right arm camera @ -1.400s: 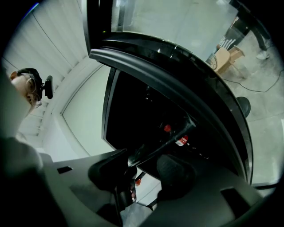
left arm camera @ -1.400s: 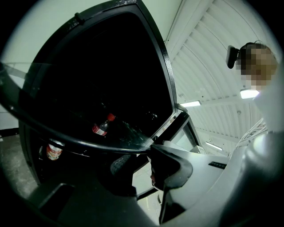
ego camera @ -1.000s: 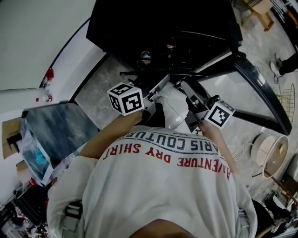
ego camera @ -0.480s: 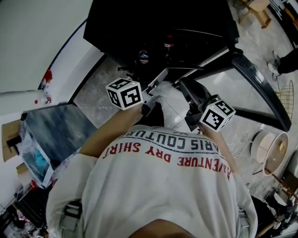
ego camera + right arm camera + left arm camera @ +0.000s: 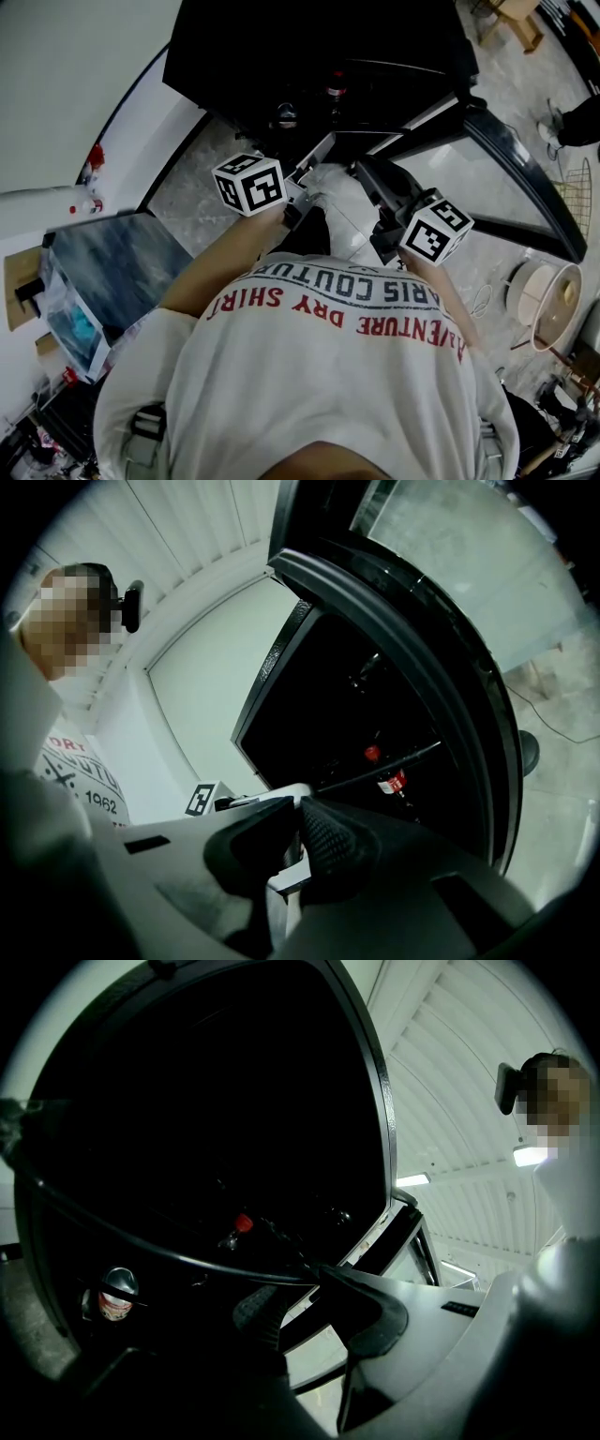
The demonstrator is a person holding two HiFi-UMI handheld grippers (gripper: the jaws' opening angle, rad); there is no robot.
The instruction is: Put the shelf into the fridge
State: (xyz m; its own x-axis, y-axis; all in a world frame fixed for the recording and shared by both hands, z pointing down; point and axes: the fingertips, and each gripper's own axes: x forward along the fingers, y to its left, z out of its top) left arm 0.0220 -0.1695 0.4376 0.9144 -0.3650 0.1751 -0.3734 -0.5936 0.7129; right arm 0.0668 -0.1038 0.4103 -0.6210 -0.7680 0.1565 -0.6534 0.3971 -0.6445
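Right gripper [image 5: 372,180] rolled since earlier frame, jaws just closed.
Head view: shelf [image 5: 337,199] held between both grippers, just before open fridge [image 5: 319,56].
Left gripper view: left gripper [image 5: 314,1309] pinches shelf edge.
Right gripper view: jaws nearly together on white rim.
Risk: thin edge grips slip, shelf tilts, strikes bottle [image 5: 243,1223] inside.

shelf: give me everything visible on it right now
The shelf is a flat pale panel with a white rim, glass or plastic by its look, held in the air before the open fridge, not yet inside. The left gripper clamps its left side; the right gripper, its fingers having just been closing, pinches its right edge.
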